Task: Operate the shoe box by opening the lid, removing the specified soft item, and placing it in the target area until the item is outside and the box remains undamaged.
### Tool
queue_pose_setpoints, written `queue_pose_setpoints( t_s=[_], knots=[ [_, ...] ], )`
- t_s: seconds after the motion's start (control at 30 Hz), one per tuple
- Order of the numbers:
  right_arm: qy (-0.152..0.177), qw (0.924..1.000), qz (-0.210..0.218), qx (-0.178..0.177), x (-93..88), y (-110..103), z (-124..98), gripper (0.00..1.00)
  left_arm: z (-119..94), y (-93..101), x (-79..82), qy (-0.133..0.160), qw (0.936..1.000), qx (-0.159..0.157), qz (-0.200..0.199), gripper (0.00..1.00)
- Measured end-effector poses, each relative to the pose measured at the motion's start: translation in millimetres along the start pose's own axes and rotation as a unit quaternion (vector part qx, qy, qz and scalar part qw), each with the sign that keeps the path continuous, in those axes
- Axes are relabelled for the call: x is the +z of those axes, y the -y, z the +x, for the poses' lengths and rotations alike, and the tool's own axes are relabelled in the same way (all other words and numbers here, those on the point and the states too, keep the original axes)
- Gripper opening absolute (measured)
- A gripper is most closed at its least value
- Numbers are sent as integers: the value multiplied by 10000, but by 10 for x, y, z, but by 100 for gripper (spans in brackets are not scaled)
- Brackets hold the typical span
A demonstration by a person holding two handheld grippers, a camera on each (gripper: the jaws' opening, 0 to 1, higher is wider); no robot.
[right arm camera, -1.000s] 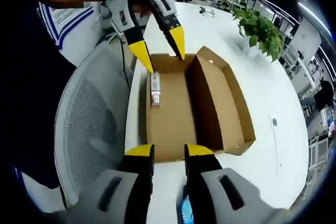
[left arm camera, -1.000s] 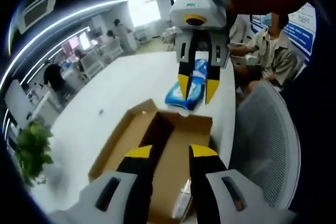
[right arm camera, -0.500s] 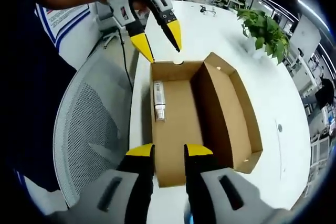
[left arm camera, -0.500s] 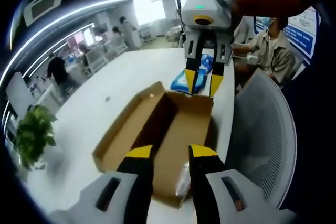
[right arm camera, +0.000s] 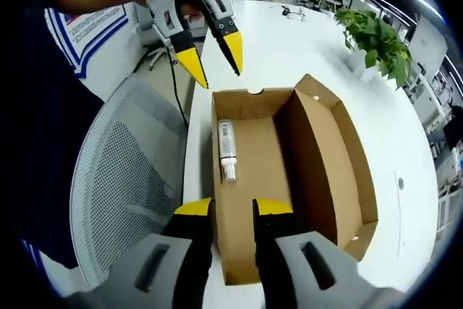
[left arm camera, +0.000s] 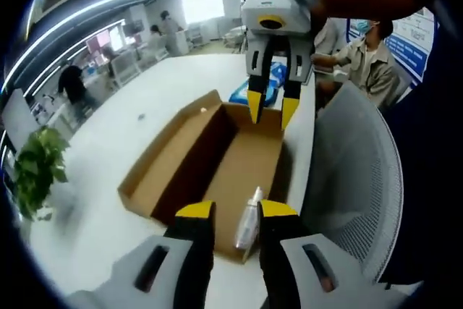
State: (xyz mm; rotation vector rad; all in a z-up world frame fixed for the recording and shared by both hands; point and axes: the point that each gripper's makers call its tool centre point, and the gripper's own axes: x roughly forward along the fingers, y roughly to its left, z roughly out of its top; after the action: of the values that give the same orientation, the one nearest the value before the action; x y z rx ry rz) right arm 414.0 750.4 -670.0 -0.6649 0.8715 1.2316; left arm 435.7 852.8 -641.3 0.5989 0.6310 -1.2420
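Observation:
An open cardboard shoe box (left arm camera: 242, 153) lies on the white table (left arm camera: 116, 121), its lid folded out flat beside the base. A small pale tube (left arm camera: 249, 223) lies in the base near one end wall, also seen in the right gripper view as a tube (right arm camera: 227, 148) on the box (right arm camera: 255, 186) floor. My left gripper (left arm camera: 236, 211) is open just above the near end, and appears as the left gripper (right arm camera: 215, 63) past the far end. My right gripper (right arm camera: 231, 209) is open, empty, and hangs as the right gripper (left arm camera: 269, 111) over the opposite end. A blue soft pack (left arm camera: 241, 93) lies on the table behind it.
A grey mesh chair (right arm camera: 126, 179) stands against the table edge beside the box. A potted plant (right arm camera: 376, 41) sits on the table's far side. A seated person (left arm camera: 372, 70) is beyond the table end. Desks and people fill the room behind.
The right gripper has drawn back from over the blue pack to above the box's end wall. Both views have shifted along the box. The tube and box have not moved.

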Motion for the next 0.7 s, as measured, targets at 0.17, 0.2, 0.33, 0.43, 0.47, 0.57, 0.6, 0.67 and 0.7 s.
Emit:
queue_pose_setpoints(
  t_s=[0.17,0.2,0.33,0.43,0.47,0.57,0.6,0.67,0.7],
  knots=[
    [82,9999,25,86,57,67,176,21,111,-36,-182,-444,9981,-401,118,21],
    [92,9999,40,114,65,85,203,20,140,-47,-218,-547,9971,-474,240,21],
    [84,9996,67,247,93,141,324,20,225,-54,-342,-840,9932,-668,441,21],
    [3,9994,65,343,73,172,401,21,276,-69,-373,-884,9922,-775,410,21],
    [-24,9993,56,379,67,180,427,21,294,-74,-378,-883,9921,-815,369,21],
    [-47,9988,98,479,60,183,486,21,380,-74,-433,-918,9905,-979,282,21],
    [-83,9986,89,506,40,190,522,20,401,-59,-460,-968,9894,-1055,245,21],
    [-177,9984,55,542,12,189,560,20,456,-40,-498,-1027,9873,-1175,313,21],
    [-193,9982,41,568,13,190,587,20,484,-27,-524,-1079,9857,-1244,347,21]
  ],
)
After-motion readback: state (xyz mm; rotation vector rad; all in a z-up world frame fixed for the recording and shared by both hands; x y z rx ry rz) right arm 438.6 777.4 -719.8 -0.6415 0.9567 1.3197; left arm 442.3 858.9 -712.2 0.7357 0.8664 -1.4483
